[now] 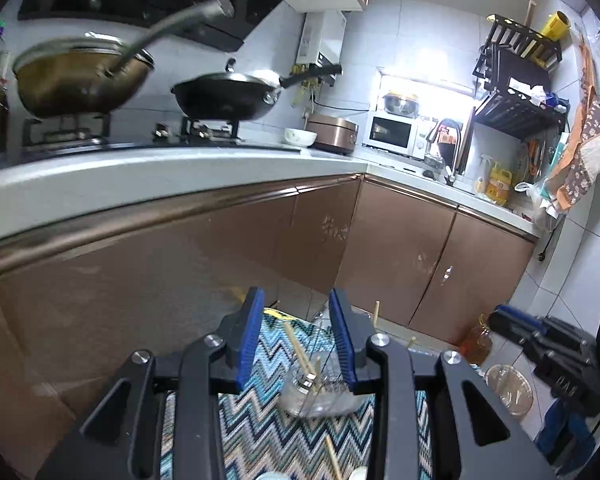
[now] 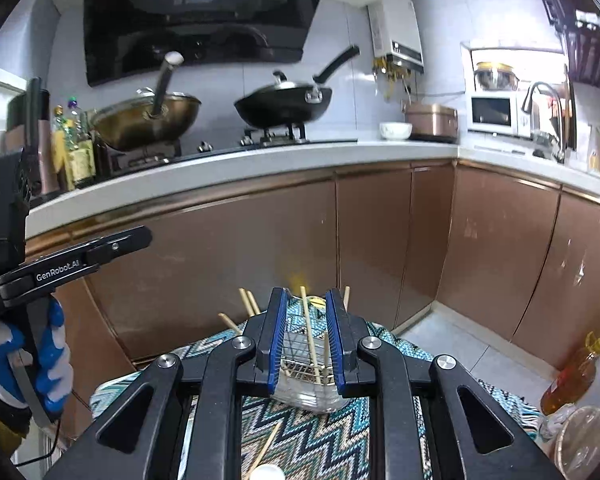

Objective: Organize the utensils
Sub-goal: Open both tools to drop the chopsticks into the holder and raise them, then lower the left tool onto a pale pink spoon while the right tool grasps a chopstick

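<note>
A clear utensil holder with a wire rack (image 1: 320, 388) (image 2: 306, 372) stands on a zigzag-patterned cloth (image 1: 260, 432) (image 2: 320, 436). Wooden chopsticks (image 1: 300, 354) (image 2: 310, 336) lean inside it. My left gripper (image 1: 298, 308) is open, its blue-padded jaws either side of the holder above it, holding nothing. My right gripper (image 2: 306, 300) is open, jaws straddling the holder's top, empty. More chopsticks (image 2: 248, 304) stick up behind the cloth, and loose ones lie on it (image 1: 334, 460) (image 2: 266, 452). The right gripper also shows in the left wrist view (image 1: 512, 320).
Brown cabinet doors (image 2: 380, 248) and a white counter (image 1: 180, 172) with two woks (image 1: 80, 76) (image 2: 284, 104) lie ahead. An oil bottle (image 2: 572, 376) and a clear lid (image 1: 508, 388) sit on the tiled floor at the right. A white cup rim (image 2: 266, 472) is at the bottom edge.
</note>
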The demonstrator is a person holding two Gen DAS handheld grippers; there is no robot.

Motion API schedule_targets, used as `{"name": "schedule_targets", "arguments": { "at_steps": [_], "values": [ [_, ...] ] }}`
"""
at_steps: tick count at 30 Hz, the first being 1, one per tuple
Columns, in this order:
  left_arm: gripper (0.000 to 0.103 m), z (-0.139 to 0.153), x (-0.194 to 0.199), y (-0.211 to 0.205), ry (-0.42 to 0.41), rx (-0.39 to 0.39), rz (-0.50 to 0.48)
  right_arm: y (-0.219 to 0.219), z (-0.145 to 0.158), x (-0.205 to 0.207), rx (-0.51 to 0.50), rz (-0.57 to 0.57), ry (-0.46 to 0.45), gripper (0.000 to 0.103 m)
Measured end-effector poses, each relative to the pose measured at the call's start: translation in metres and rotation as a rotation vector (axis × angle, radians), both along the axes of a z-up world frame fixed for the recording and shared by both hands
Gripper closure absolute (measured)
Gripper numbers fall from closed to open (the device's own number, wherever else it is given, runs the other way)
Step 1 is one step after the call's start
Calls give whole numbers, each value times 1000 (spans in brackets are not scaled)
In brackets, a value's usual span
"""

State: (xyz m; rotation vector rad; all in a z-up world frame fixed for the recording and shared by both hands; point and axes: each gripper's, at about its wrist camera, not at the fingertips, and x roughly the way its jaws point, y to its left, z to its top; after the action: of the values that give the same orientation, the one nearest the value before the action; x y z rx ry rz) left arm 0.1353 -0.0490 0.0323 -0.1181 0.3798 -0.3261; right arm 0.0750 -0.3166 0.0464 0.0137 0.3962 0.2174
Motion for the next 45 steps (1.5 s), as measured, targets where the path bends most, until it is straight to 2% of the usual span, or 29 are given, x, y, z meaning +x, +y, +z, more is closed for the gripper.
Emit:
{"name": "schedule_targets", "arguments": {
  "at_steps": [6, 10, 21, 26, 38, 45],
  "values": [
    [69, 19, -51, 33, 1, 29, 5, 9, 28, -44, -1, -4, -33, 82],
    [69, 27, -81, 56, 8, 13, 11, 15, 45, -71, -2, -3, -54, 82],
    [68, 47, -157, 79, -11, 38, 4, 38, 76, -147, -14, 9, -110, 79],
    [63, 50, -187, 90, -25, 28, 10, 46, 80, -176, -20, 10, -125, 78],
    [59, 62, -213, 114, -53, -40, 21, 59, 94, -213, -26, 2, -156, 76],
    [59, 34, -189, 113, 25, -11, 18, 67, 80, -197, -33, 18, -117, 73]
  ]
}}
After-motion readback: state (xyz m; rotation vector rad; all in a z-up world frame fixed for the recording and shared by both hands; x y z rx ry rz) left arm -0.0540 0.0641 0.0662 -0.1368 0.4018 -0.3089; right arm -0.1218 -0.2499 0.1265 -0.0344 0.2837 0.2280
